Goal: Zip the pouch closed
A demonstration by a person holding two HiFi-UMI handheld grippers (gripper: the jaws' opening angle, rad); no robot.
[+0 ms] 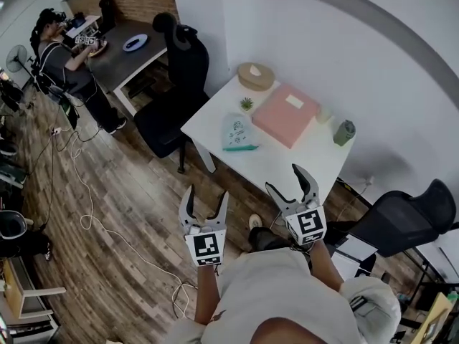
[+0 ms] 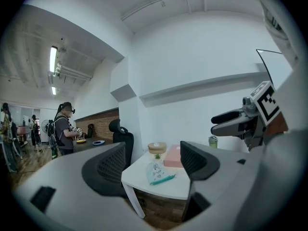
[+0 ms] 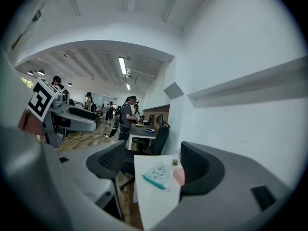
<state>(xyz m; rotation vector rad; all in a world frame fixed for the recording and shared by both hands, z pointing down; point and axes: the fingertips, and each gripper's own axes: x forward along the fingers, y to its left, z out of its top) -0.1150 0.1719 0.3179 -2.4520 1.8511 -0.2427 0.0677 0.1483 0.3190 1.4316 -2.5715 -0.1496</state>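
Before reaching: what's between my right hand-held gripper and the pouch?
Only bare white table lies between the right hand-held gripper and pouch, head view shows.

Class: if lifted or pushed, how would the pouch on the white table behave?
The pouch lies flat and thin on the table, so it probably flops when lifted. It looks light; a push would likely slide it, not tip it.

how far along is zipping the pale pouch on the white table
Done: nothing that shows; the pale printed pouch with its teal zip lies untouched on the white table, zip state too small to tell. In hand: nothing; the left gripper and right gripper are open, empty, short of the table. Left: reach, hold the pouch, pull the zip.
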